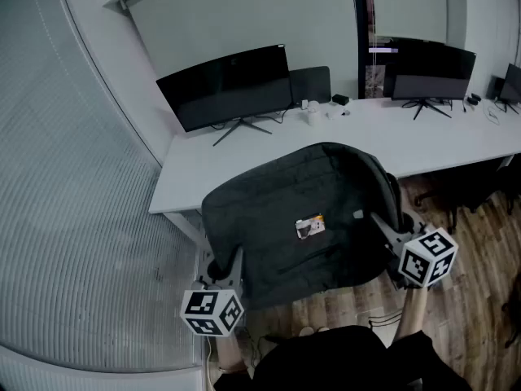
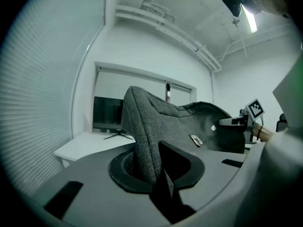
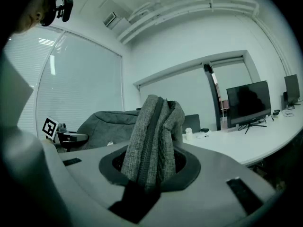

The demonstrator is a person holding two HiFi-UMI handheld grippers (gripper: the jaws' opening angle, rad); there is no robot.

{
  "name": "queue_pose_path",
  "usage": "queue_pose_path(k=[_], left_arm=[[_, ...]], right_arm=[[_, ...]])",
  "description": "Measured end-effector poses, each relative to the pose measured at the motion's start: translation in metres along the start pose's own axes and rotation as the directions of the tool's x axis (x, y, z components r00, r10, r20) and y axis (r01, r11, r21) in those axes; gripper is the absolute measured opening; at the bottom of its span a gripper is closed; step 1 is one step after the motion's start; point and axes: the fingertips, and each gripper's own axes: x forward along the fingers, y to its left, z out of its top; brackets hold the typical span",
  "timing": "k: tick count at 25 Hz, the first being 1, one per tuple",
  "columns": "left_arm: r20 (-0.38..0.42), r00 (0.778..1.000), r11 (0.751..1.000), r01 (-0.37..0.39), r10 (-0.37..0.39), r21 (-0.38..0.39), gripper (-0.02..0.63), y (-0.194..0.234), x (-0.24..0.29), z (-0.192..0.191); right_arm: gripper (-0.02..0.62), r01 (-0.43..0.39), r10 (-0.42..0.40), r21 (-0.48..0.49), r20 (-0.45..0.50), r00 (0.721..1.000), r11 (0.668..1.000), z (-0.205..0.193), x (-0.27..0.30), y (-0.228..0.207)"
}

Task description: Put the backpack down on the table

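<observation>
A dark grey backpack (image 1: pixel 301 218) hangs stretched between my two grippers in front of the white table (image 1: pixel 456 137), its top edge over the table's front edge. A small tag (image 1: pixel 309 227) shows on its face. My left gripper (image 1: pixel 230 269) is shut on the bag's lower left edge, and in the left gripper view the grey fabric (image 2: pixel 142 136) rises out of my left gripper (image 2: pixel 152 176). My right gripper (image 1: pixel 381 225) is shut on the bag's right side. In the right gripper view a zippered fold of fabric (image 3: pixel 152 131) stands in my right gripper (image 3: pixel 146 179).
On the table stand a wide monitor (image 1: pixel 228 84) at the left and another monitor (image 1: pixel 431 63) at the right, with a white cup (image 1: pixel 313 114) and small items between them. A ribbed glass wall (image 1: pixel 73 202) runs along the left. Wooden floor (image 1: pixel 480 259) lies below.
</observation>
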Motion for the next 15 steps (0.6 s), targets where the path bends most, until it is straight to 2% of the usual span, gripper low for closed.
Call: queue_pose_path(k=[15], left_arm=[[-0.015,1.000,1.000,-0.007,0.007,-0.005,0.072,-0.008,0.018,-0.010]], right_arm=[[0.114,0.004,-0.004,0.013,-0.008,1.000,1.000,-0.012,0.005,-0.020]])
